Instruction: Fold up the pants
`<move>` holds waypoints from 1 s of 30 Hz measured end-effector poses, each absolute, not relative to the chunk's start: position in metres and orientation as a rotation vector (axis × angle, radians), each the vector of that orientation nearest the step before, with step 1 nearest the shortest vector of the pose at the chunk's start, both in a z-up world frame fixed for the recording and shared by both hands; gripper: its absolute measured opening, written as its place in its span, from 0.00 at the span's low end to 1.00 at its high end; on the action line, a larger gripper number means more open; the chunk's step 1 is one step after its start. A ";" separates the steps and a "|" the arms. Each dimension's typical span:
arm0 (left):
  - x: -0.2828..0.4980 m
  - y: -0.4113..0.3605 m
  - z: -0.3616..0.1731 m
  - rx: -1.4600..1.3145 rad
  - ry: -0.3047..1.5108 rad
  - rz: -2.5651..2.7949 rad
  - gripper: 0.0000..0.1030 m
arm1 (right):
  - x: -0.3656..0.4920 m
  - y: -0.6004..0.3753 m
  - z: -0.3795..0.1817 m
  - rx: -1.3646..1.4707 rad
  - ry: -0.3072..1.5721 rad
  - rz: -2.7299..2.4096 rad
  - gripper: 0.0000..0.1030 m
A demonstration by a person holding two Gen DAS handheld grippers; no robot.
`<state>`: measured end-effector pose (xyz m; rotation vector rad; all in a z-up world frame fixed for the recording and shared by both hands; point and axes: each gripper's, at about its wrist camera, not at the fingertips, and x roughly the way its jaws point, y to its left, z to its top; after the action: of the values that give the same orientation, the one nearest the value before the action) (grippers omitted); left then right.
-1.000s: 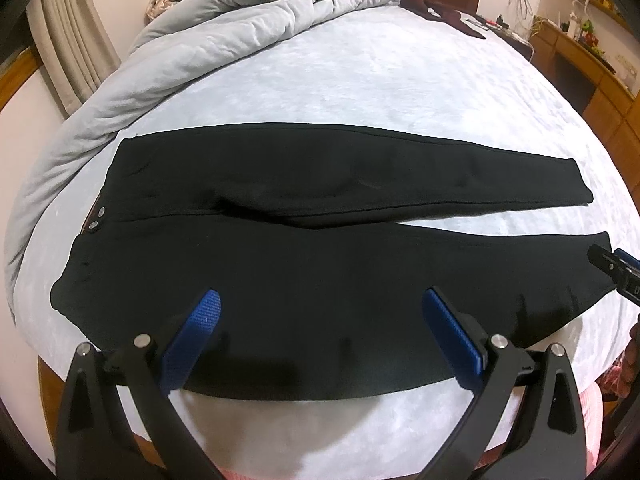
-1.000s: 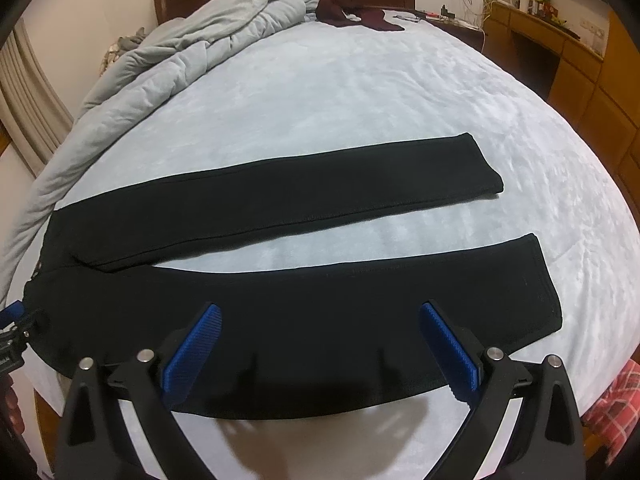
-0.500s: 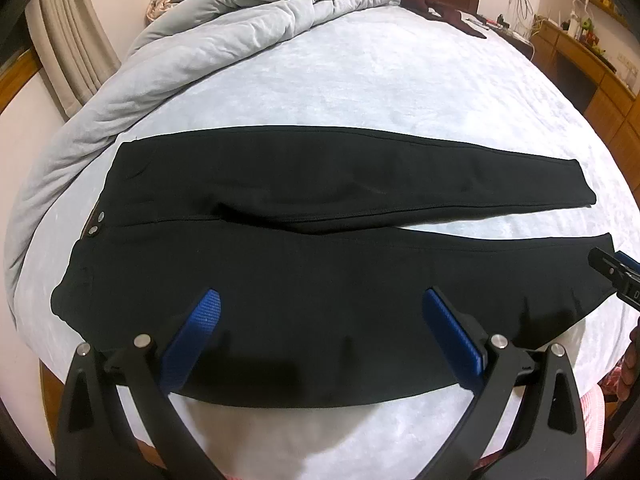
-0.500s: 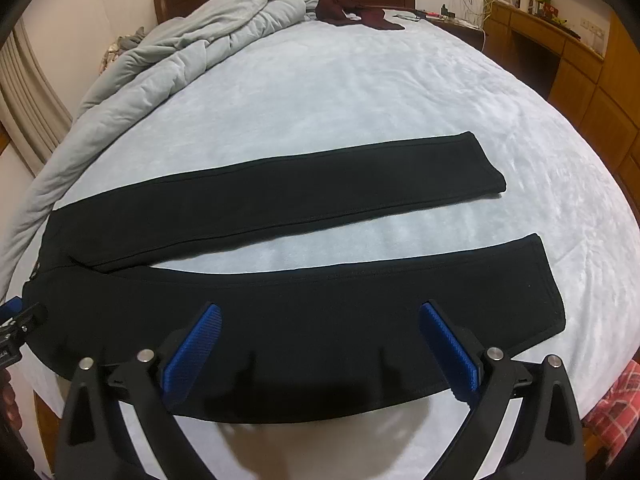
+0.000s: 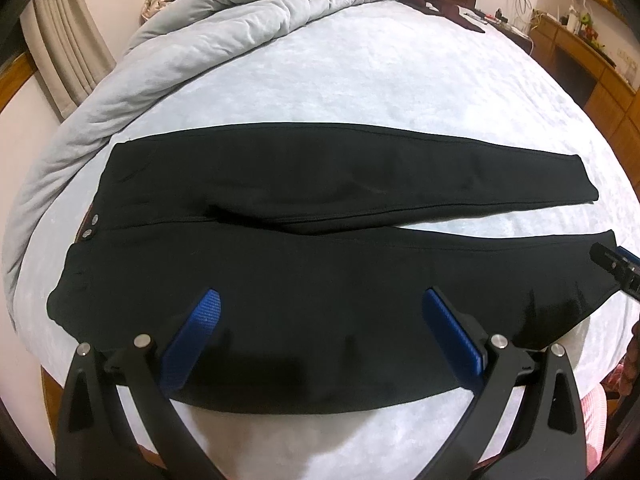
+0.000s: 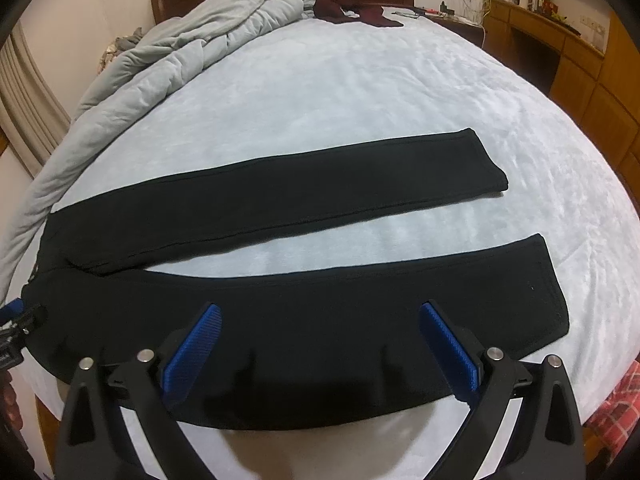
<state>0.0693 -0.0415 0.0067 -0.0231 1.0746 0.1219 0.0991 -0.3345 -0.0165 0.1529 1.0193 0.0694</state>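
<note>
Both pairs of blue-padded fingers are spread wide and hold nothing: the left gripper (image 5: 320, 320) hangs over the hip end of the near leg, the right gripper (image 6: 320, 336) over its lower stretch. The bed (image 6: 360, 92) carries everything. A grey quilt (image 5: 224, 36) is heaped along its far left edge. The black pants (image 5: 304, 248) lie flat near the front edge, unfolded, waistband left, legs parted toward the cuffs. A dark red garment (image 6: 352, 10) lies by the headboard.

Black pants (image 5: 320, 280), pale blue bedsheet (image 5: 380, 80), grey quilt (image 5: 180, 48).
</note>
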 end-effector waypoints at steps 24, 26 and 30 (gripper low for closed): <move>0.268 -0.098 -0.052 -0.078 1.198 -0.129 0.97 | 0.344 -0.514 -0.093 0.038 1.273 0.145 0.39; 0.288 -0.105 -0.056 -0.087 1.197 -0.179 0.97 | 0.338 -0.521 -0.081 0.044 1.249 0.166 0.08; 0.320 -0.127 -0.068 -0.058 1.205 -0.286 0.97 | 0.325 -0.547 -0.060 0.156 1.174 0.277 0.07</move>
<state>0.3204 -0.1267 -0.0684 -0.0585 1.2049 -0.2859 0.3250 -0.5466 -0.0596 0.1561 1.1745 0.2769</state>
